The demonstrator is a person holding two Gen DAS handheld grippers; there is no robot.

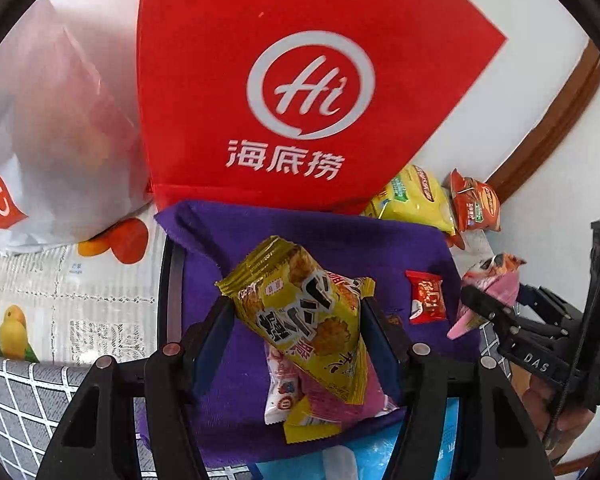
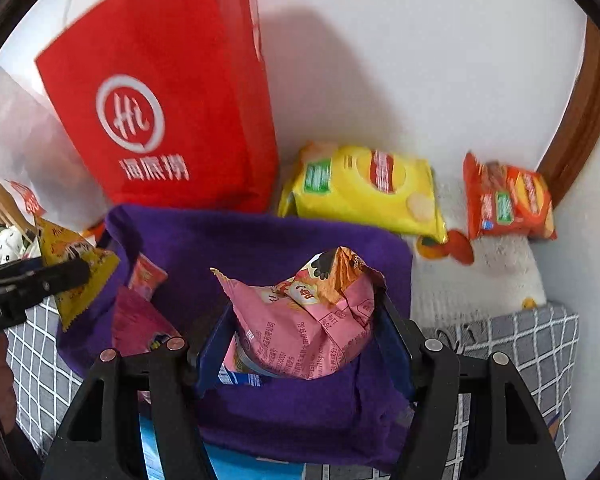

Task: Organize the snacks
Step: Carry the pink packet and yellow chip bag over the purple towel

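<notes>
Two handheld grippers hang over the open purple fabric bag [image 1: 324,236] as I work the snack sort from a distance. My left gripper [image 1: 296,320] is clamped on a yellow crinkle-edged snack packet [image 1: 300,312], both pads pressing its sides, the packet tilted above the bag's mouth. My right gripper [image 2: 304,320] grips a pink crumpled snack packet [image 2: 300,332] the same way, also over the bag. Inside the bag lie a small red wrapped sweet [image 1: 427,296], a pink foil packet [image 2: 140,324] and a small white sachet [image 1: 282,396]. Behind the bag stands a red non-woven tote with a white "Hi" logo [image 1: 300,80], with a white plastic bag [image 1: 56,128] beside it. Against the white wall, a yellow crisp packet [image 2: 364,188] and a smaller orange crisp packet [image 2: 508,200] rest near each other on the printed table cover [image 1: 60,288]. Grey checked cloth [image 2: 532,344] lies nearer the cameras.
</notes>
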